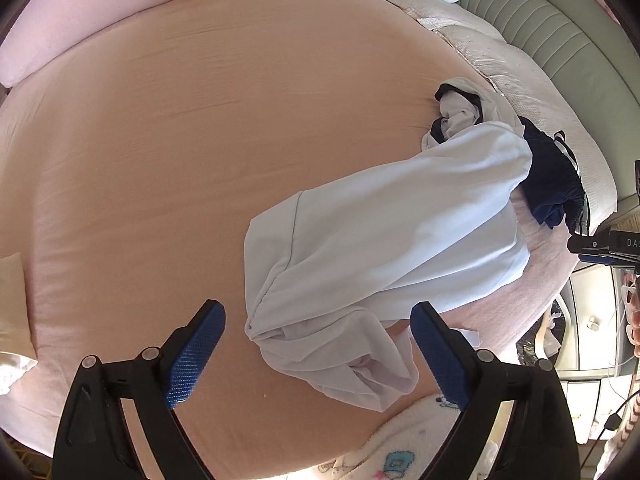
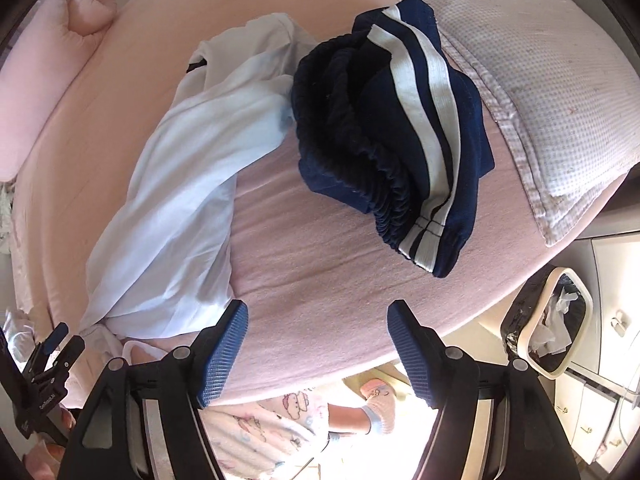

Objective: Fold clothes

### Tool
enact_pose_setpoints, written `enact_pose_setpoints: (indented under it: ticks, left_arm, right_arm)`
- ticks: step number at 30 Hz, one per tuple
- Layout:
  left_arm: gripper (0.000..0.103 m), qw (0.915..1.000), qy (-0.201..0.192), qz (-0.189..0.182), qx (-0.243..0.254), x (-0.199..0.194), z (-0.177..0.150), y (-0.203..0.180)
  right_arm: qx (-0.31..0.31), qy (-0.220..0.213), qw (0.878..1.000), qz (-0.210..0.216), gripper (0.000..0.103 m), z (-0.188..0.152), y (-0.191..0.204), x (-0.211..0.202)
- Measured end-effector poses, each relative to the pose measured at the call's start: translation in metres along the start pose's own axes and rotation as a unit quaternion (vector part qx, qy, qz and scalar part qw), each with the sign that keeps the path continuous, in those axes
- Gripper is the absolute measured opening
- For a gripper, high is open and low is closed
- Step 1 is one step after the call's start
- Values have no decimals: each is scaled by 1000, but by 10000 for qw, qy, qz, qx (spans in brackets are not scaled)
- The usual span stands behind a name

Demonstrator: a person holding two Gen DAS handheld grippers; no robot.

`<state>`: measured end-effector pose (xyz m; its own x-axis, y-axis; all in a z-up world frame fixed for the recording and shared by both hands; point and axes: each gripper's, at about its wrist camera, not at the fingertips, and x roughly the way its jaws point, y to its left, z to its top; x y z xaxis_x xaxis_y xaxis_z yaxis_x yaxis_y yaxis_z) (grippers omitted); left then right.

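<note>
A white garment (image 1: 384, 240) lies rumpled and stretched out on the peach-pink bed sheet (image 1: 180, 140), its bunched end near my left gripper (image 1: 318, 322). That gripper hovers open just above the bunched end, nothing between its blue pads. Navy trousers with white side stripes (image 2: 392, 140) lie crumpled beside the white garment (image 2: 176, 208); they also show at the right in the left wrist view as navy trousers (image 1: 554, 184). My right gripper (image 2: 318, 318) is open over bare sheet near the bed's edge, below the trousers and right of the white garment.
A pink pillow (image 1: 92, 16) lies at the far left and a checked quilt (image 2: 560, 92) along the right. A grey padded headboard (image 1: 552, 28) stands behind. A bin with a black liner (image 2: 548, 320) and white drawers stand off the bed's edge. A person's patterned pyjamas (image 2: 260, 428) are below.
</note>
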<state>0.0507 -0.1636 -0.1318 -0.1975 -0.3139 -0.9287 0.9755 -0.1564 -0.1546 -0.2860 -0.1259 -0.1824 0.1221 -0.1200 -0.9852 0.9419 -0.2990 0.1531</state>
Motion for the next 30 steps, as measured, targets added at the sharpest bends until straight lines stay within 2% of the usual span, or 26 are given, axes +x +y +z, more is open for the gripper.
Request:
enact_pose_setpoints:
  ticks: [2, 3, 7, 9, 12, 16, 21, 24, 30]
  left_arm:
    - [95, 9999, -48, 77, 44, -4, -14, 10]
    - [95, 9999, -76, 90, 12, 0, -12, 30]
    - [95, 9995, -114, -31, -278, 4, -28, 24]
    - [95, 9990, -78, -115, -427, -10, -36, 32]
    - [95, 9981, 10, -180, -583, 5, -12, 44]
    - [95, 9981, 78, -196, -572, 1, -9, 55]
    - [95, 9988, 190, -144, -434, 11, -19, 36]
    - [95, 9991, 256, -115, -329, 14, -28, 26]
    - [95, 9989, 388, -63, -248, 22, -37, 17]
  right_arm:
    - [-92, -40, 9999, 80, 72, -6, 11, -3]
    - [-142, -62, 9998, 113, 72, -9, 16, -4]
    - [-150, -190, 9993, 275, 72, -19, 31, -4]
    - [-158, -222, 9991, 334, 72, -24, 38, -1]
    - [-119, -106, 9986, 510, 72, -31, 47, 9]
    - [-70, -8, 9978, 658, 72, -41, 55, 27]
    - [-62, 145, 9963, 847, 72, -54, 62, 50]
    - [96, 220, 9938, 1084, 72, -62, 62, 60]
    - [461, 106, 9851, 1652, 72, -69, 55, 68]
